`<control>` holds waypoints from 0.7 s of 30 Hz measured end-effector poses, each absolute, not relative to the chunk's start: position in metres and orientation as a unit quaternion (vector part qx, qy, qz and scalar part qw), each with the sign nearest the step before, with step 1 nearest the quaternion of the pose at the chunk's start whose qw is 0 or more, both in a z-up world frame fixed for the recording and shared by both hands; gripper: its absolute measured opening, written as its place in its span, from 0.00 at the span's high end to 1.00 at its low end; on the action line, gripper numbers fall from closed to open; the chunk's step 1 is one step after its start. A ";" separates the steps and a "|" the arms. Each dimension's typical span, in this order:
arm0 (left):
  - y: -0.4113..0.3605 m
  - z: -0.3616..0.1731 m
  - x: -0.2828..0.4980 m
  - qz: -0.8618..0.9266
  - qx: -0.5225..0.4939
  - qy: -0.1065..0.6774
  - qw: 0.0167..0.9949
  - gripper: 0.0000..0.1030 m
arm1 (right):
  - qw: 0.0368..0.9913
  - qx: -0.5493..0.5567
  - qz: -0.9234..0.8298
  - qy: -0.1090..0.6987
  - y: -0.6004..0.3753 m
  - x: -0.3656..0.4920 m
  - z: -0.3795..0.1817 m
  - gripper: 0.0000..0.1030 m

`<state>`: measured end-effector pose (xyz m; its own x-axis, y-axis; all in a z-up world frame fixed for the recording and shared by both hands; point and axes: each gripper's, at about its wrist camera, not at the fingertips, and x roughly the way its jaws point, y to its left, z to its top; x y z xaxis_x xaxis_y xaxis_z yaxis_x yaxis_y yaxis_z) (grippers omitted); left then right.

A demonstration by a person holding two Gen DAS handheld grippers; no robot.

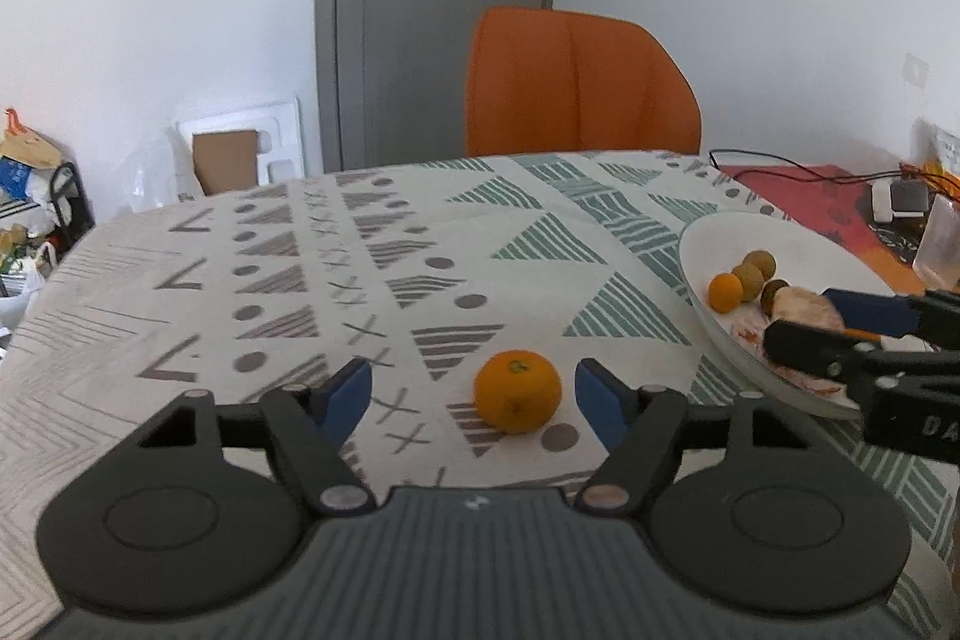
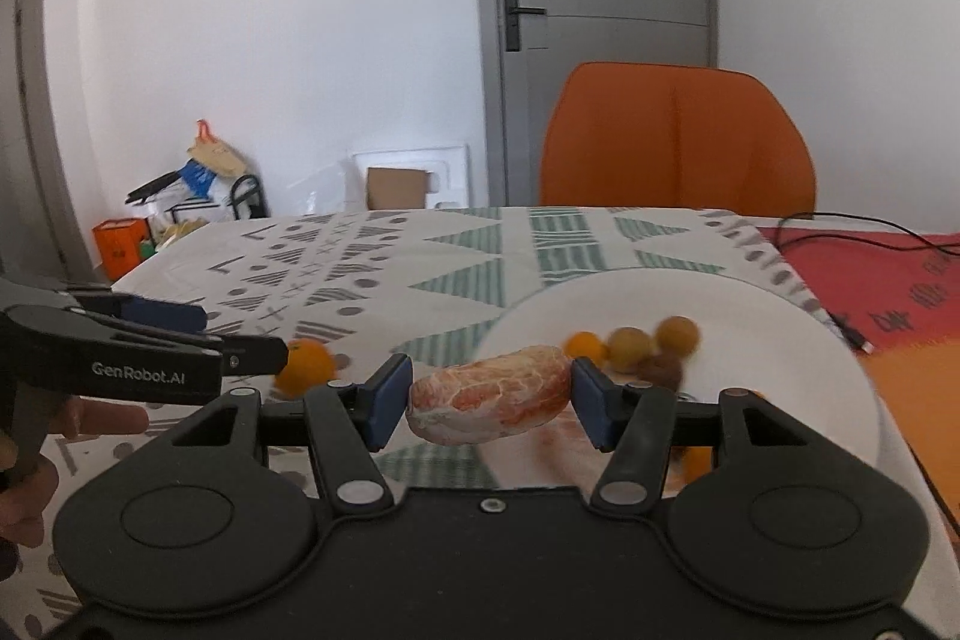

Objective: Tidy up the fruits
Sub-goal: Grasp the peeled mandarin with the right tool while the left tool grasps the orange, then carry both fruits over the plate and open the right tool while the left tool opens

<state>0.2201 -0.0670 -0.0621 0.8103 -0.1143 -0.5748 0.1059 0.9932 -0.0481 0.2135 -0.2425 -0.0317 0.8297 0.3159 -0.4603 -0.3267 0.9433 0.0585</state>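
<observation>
Fruit was split between plate and cloth: a round orange mandarin [image 1: 518, 391] sat on the patterned worktop [image 1: 300, 280], left of the white ceramic plate [image 1: 780, 238], between the unclenched left gripper [image 1: 474, 394], nearer its right finger. The right gripper [image 2: 489, 400] clasped a peeled pinkish citrus piece [image 2: 489, 403], long axis crosswise, over the plate's near-left rim.

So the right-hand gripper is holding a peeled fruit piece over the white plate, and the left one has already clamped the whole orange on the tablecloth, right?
Not quite. The left gripper has not clamped the orange: in the left wrist view its blue pads stand clear on either side. The right gripper does hold the peeled fruit piece by the white plate.
</observation>
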 end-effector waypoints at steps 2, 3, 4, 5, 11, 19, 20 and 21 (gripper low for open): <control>-0.072 -0.066 0.225 -0.059 -0.002 0.307 0.950 0.32 | 0.958 -0.009 0.164 0.237 -0.250 0.213 -0.033 0.46; -0.074 -0.068 0.227 -0.059 0.000 0.309 0.949 0.34 | 0.958 -0.007 0.161 0.236 -0.254 0.213 -0.033 0.46; -0.077 -0.071 0.230 -0.060 0.001 0.312 0.948 0.35 | 0.959 -0.006 0.159 0.235 -0.258 0.213 -0.033 0.46; -0.078 -0.073 0.232 -0.059 0.001 0.314 0.947 0.35 | 0.959 -0.004 0.157 0.234 -0.261 0.213 -0.033 0.46; -0.084 -0.088 0.245 -0.061 -0.006 0.335 0.940 0.64 | 0.963 0.005 0.140 0.232 -0.282 0.214 -0.035 0.46; -0.097 -0.072 0.246 -0.071 -0.006 0.316 0.946 0.64 | 0.968 0.011 0.113 0.225 -0.311 0.218 -0.034 0.46; -0.100 -0.069 0.247 -0.074 -0.005 0.313 0.947 0.64 | 0.968 0.010 0.110 0.224 -0.314 0.219 -0.033 0.46; -0.103 -0.067 0.247 -0.078 -0.004 0.310 0.948 0.64 | 0.969 0.010 0.108 0.223 -0.316 0.220 -0.033 0.46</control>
<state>0.2469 -0.1028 -0.0667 0.7956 -0.1503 -0.5869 0.1447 0.9878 -0.0568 0.2199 -0.3161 -0.0330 0.8770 0.2131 -0.4307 -0.2046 0.9766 0.0666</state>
